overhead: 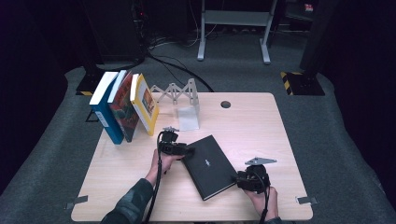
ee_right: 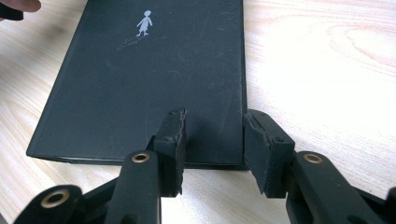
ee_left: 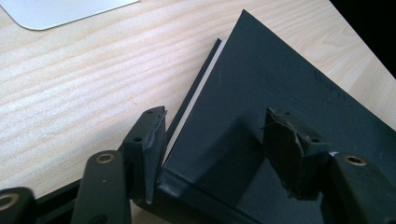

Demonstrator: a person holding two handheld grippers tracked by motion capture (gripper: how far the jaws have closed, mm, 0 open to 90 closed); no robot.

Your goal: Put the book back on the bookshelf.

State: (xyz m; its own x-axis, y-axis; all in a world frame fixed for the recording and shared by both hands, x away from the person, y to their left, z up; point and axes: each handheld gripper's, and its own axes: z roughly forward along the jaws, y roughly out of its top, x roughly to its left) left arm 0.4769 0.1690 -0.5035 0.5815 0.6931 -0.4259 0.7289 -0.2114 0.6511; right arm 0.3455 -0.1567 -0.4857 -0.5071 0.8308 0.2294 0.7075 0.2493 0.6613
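A black hardcover book lies flat and askew on the wooden table. My left gripper is at its far-left corner. In the left gripper view that corner of the book sits between the jaws of the left gripper, which stand apart; one pad is beside the page edge, the other over the cover. My right gripper is at the near-right corner. In the right gripper view the jaws of the right gripper straddle that corner of the book, drawn in on it.
Three books lean upright at the table's far left. Beside them stands a white expanding bookend rack, whose base plate lies just beyond the left gripper. A cable hole is at the far edge.
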